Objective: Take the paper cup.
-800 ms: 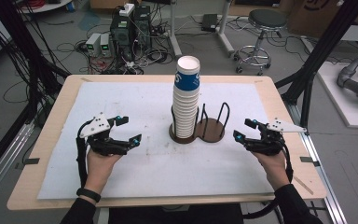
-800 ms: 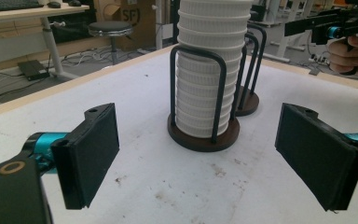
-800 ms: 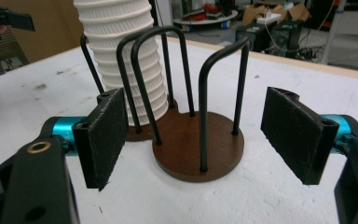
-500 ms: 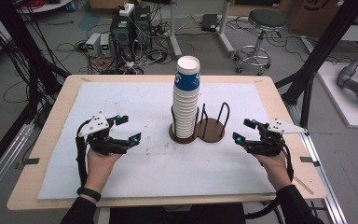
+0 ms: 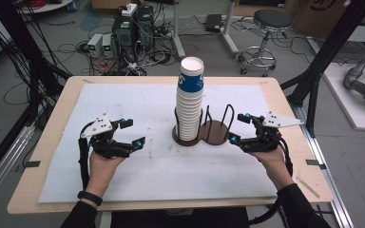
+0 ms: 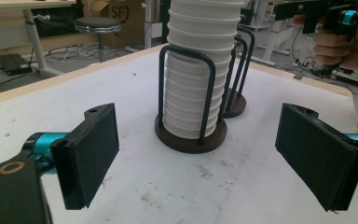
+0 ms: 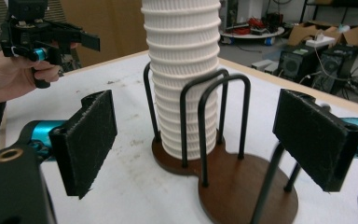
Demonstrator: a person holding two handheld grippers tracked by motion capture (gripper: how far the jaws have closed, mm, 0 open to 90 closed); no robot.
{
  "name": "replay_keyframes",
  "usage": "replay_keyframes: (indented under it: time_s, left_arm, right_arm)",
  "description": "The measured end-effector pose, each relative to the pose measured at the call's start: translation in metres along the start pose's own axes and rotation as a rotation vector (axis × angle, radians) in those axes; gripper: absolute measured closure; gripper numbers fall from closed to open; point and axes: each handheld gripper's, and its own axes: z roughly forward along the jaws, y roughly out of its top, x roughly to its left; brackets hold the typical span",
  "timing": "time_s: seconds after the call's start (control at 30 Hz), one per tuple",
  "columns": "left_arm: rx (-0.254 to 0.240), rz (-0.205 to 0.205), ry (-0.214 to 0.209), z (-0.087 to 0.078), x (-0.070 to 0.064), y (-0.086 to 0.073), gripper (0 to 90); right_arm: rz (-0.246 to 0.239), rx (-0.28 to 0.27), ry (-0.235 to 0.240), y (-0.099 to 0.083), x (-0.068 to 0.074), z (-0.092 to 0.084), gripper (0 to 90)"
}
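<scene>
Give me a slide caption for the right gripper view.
Open black-padded right gripper faces a tall stack of ribbed white paper cups in a brown two-slot wire-hooped holder.

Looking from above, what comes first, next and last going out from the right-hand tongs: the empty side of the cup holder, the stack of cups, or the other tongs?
1. Empty side of the cup holder, just beside the right tongs.
2. Stack of cups, in the holder's other side.
3. Left tongs, across the table.

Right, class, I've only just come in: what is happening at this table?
A person holds the left gripper and the right gripper, both open and empty, on either side of a two-slot cup holder. A tall stack of paper cups stands in its left slot; the other slot is empty. Nothing is gripped yet.
</scene>
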Motion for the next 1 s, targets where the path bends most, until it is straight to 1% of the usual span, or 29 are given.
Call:
replay_keyframes:
  time_s: [0.03, 0.1, 0.17, 0.2, 0.27, 0.3, 0.33, 0.4, 0.43, 0.5, 0.53, 0.6, 0.63, 0.67, 0.73, 0.8, 0.83, 0.87, 1.0]
  left_arm:
    - [0.0, 0.001, -0.004, 0.0, 0.0, 0.0, 13.3]
    - [0.003, 0.0, -0.009, 0.001, 0.0, 0.0, 13.3]
    - [0.004, -0.001, -0.01, 0.001, 0.0, 0.0, 13.4]
    - [0.005, -0.002, -0.011, 0.001, 0.0, 0.0, 13.4]
    - [0.007, -0.005, -0.012, 0.001, 0.0, 0.0, 13.3]
    - [0.006, -0.007, -0.013, 0.001, 0.0, -0.001, 13.3]
    - [0.008, -0.009, -0.014, 0.002, 0.0, -0.001, 13.3]
    - [0.009, -0.009, -0.016, 0.002, 0.0, -0.001, 13.3]
    - [0.012, -0.011, -0.018, 0.002, 0.0, -0.002, 13.3]
    - [0.013, -0.011, -0.021, 0.002, 0.0, -0.002, 13.3]
    - [0.013, -0.012, -0.021, 0.002, -0.001, -0.002, 13.3]
    - [0.016, -0.012, -0.024, 0.002, -0.001, -0.002, 13.3]
    - [0.016, -0.012, -0.024, 0.002, -0.001, -0.002, 13.3]
    - [0.019, -0.013, -0.029, 0.002, -0.001, -0.002, 13.3]
    - [0.02, -0.014, -0.03, 0.002, -0.001, -0.003, 13.3]
    - [0.022, -0.018, -0.028, 0.002, -0.001, -0.003, 13.3]
    - [0.021, -0.018, -0.032, 0.001, -0.001, -0.003, 13.3]
    - [0.021, -0.018, -0.032, 0.001, -0.001, -0.003, 13.3]
    - [0.017, -0.018, -0.038, 0.002, -0.002, -0.003, 13.3]
  right_arm:
    - [0.001, -0.003, 0.0, 0.003, 0.0, 0.003, 13.6]
    - [0.004, -0.009, 0.02, 0.008, -0.001, 0.009, 13.5]
    - [0.002, -0.006, 0.025, 0.011, -0.001, 0.012, 13.5]
    - [-0.008, -0.009, 0.031, 0.017, -0.001, 0.019, 13.4]
    - [-0.014, -0.013, 0.032, 0.021, -0.001, 0.022, 13.4]
    - [-0.014, -0.007, 0.038, 0.027, -0.001, 0.03, 13.4]
    - [-0.02, -0.014, 0.035, 0.03, 0.0, 0.034, 13.5]
    - [-0.028, -0.01, 0.04, 0.036, 0.001, 0.042, 13.5]
    - [-0.036, -0.013, 0.032, 0.039, 0.002, 0.046, 13.5]
    - [-0.037, -0.014, 0.025, 0.04, 0.002, 0.048, 13.5]
    - [-0.026, -0.017, 0.018, 0.045, 0.002, 0.055, 13.5]
    - [-0.028, -0.03, 0.003, 0.048, 0.002, 0.059, 13.5]
    - [-0.028, -0.03, 0.003, 0.048, 0.002, 0.059, 13.5]
    - [-0.026, -0.035, 0.01, 0.05, 0.001, 0.063, 13.5]
    - [-0.027, -0.031, 0.011, 0.051, 0.002, 0.065, 13.6]
    - [-0.024, -0.03, 0.025, 0.053, 0.002, 0.069, 13.5]
    - [-0.025, -0.023, 0.03, 0.056, 0.002, 0.074, 13.6]
    - [-0.025, -0.023, 0.03, 0.056, 0.002, 0.074, 13.6]
    - [-0.02, -0.006, 0.042, 0.059, -0.002, 0.084, 13.5]
